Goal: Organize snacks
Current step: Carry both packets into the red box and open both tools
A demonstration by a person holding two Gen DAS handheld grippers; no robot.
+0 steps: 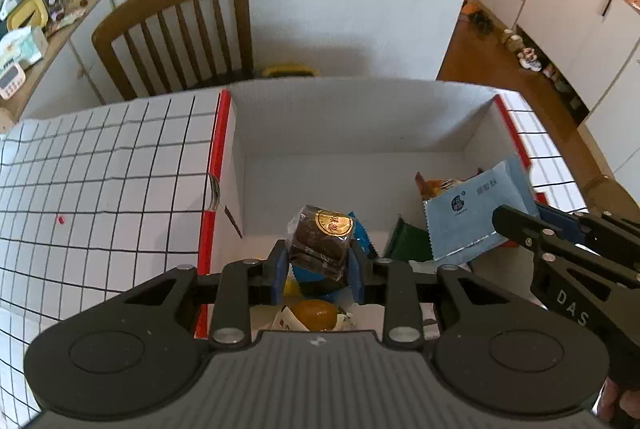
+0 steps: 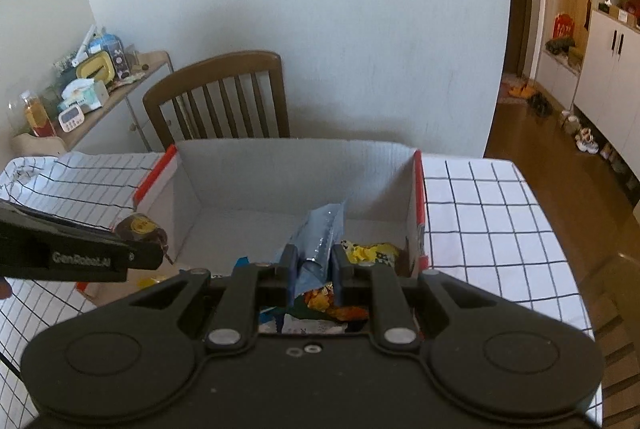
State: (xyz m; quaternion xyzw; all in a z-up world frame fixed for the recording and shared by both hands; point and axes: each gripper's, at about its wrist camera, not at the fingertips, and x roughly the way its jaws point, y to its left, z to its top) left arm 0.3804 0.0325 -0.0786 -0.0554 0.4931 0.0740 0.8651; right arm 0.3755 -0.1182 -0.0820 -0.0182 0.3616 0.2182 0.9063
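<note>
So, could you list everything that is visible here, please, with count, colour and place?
Box: one, white with red edges, on the table.
Tablecloth: one, white with black grid, under the box.
Loose snacks: several, mixed colours, on the box floor.
Chair: one, brown, behind the table.
Brown snack: one, gold label, held over the box.
Blue packet: one, light blue, held over the box.
Left gripper: black, shut on the brown snack.
Right gripper: black, shut on the blue packet.

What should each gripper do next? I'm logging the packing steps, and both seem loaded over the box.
Probably lower a little further and let go. The left gripper is shut on the brown wrapped cake, the right gripper on the light blue packet, and both hang above the open white box, where other snacks already lie. Nothing blocks the way to the floor of the box.
</note>
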